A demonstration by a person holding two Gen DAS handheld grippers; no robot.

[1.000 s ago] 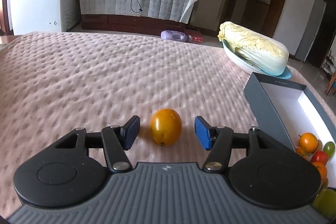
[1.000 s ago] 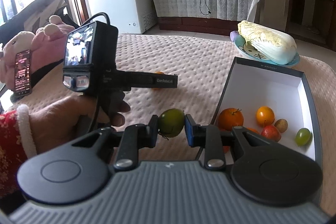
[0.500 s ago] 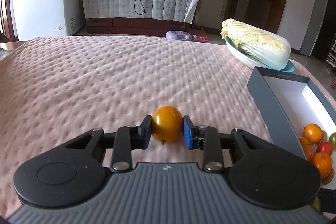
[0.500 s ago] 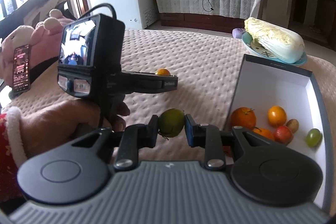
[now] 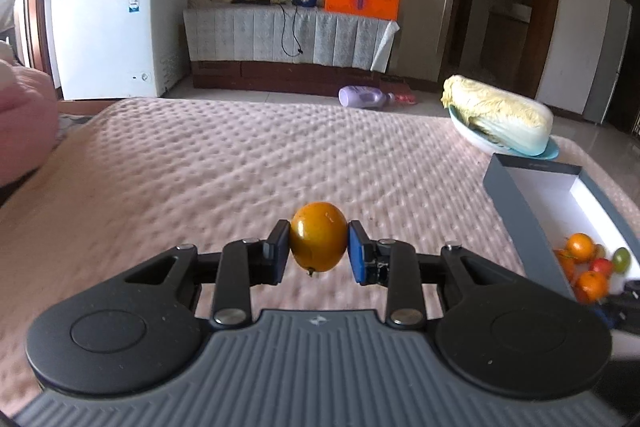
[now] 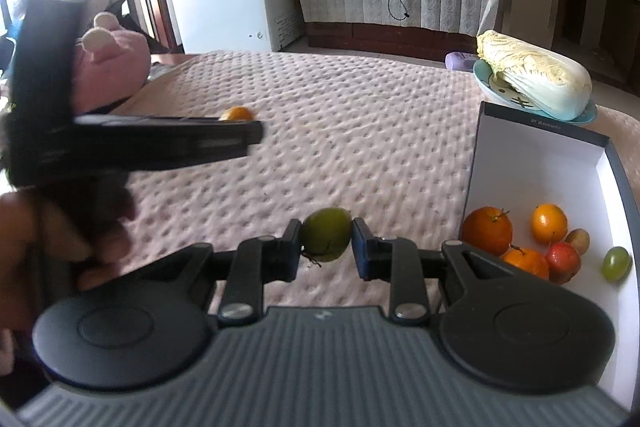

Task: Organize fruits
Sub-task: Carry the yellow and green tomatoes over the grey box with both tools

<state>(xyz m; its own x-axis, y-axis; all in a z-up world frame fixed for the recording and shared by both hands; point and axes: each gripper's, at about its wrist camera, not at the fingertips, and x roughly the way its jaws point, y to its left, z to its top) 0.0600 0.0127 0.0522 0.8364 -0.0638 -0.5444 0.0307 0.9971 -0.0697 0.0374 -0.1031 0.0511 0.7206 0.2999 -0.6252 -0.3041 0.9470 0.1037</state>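
Left gripper (image 5: pixel 319 249): clamped on the orange fruit (image 5: pixel 318 236), both pads pressing its sides; the fruit hangs between the fingertips, clear of the pink quilted cover (image 5: pixel 240 163).
Right gripper (image 6: pixel 326 241): clamped on the green fruit (image 6: pixel 326 234), held just ahead of its body above the cover.
Box (image 6: pixel 540 167): ahead and to the right of the right gripper, open, its near wall upright; oranges (image 6: pixel 487 230), a red fruit (image 6: pixel 563 261) and a grape (image 6: pixel 616 263) lie in its near end.
Slip risk: both fruits are round and smooth and are pinched only at two small pads; a jolt or quick swing would probably let one roll out and run across the cover.
Collision risk: the left gripper sits ahead and to the left of the right one, as the right wrist view shows; if both head for the box together, they may knock each other.
Wall risk: a low approach could catch a fruit on the box's near wall and lever it loose.
Drop risk: a release from high up could bounce off the fruit already inside.
Bystander: cabbage on a plate (image 5: pixel 500 119) beyond the box, well clear.
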